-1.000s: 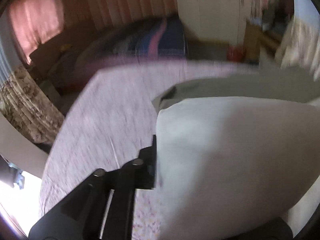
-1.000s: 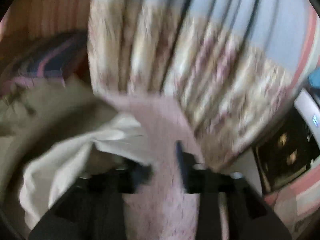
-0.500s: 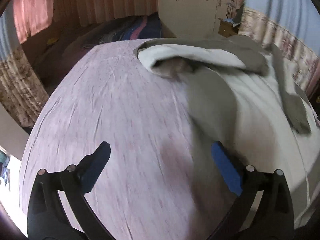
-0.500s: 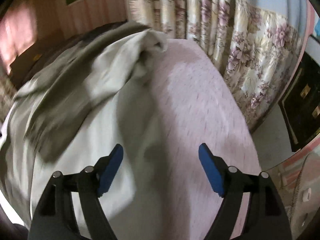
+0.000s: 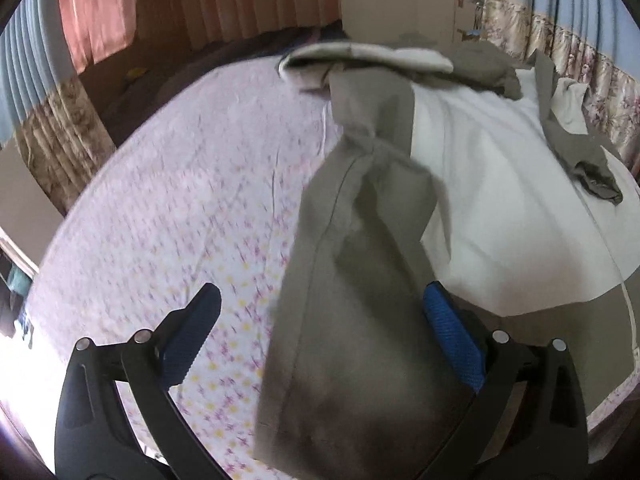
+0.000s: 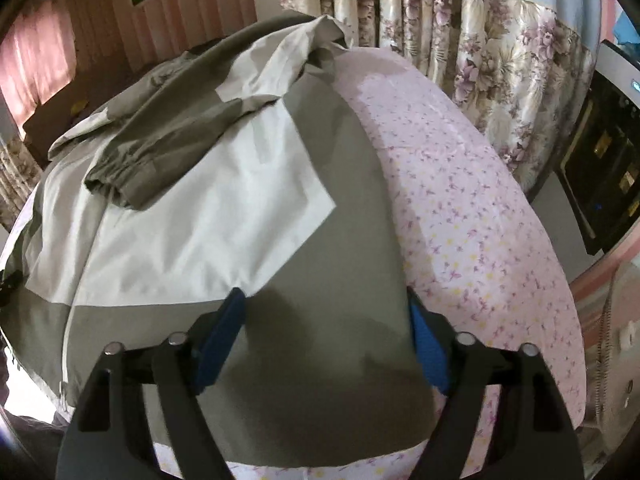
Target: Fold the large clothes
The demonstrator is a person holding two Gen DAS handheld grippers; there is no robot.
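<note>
Jacket: your olive and white jacket (image 6: 192, 216) lies spread on the bed, body flat, white panel up, olive hem toward you.
Near sleeve: in the left wrist view an olive sleeve (image 5: 360, 280) runs from the far collar end down toward you, draped over the jacket's left edge and onto the sheet, twisted about halfway along.
Far sleeve: in the right wrist view the other sleeve (image 6: 160, 148) is folded across the white panel, its gathered cuff (image 6: 116, 180) resting on the left of the chest.
Collar end: bunched at the far side of the bed, olive and white mixed; you can't read its folds.
Left gripper: your left gripper (image 5: 320, 332) has its blue pads wide apart, straddling the near end of the draped sleeve, gripping nothing.
Right gripper: your right gripper (image 6: 328, 340) is spread too, pads either side of the olive hem panel, no cloth pinched.
Bed sheet: pink flowered bed sheet (image 6: 480, 208) shows bare to the right of the jacket and, in the left view, to its left.
Curtains: floral curtains (image 6: 500, 60) hang just beyond the bed's far right side.
</note>
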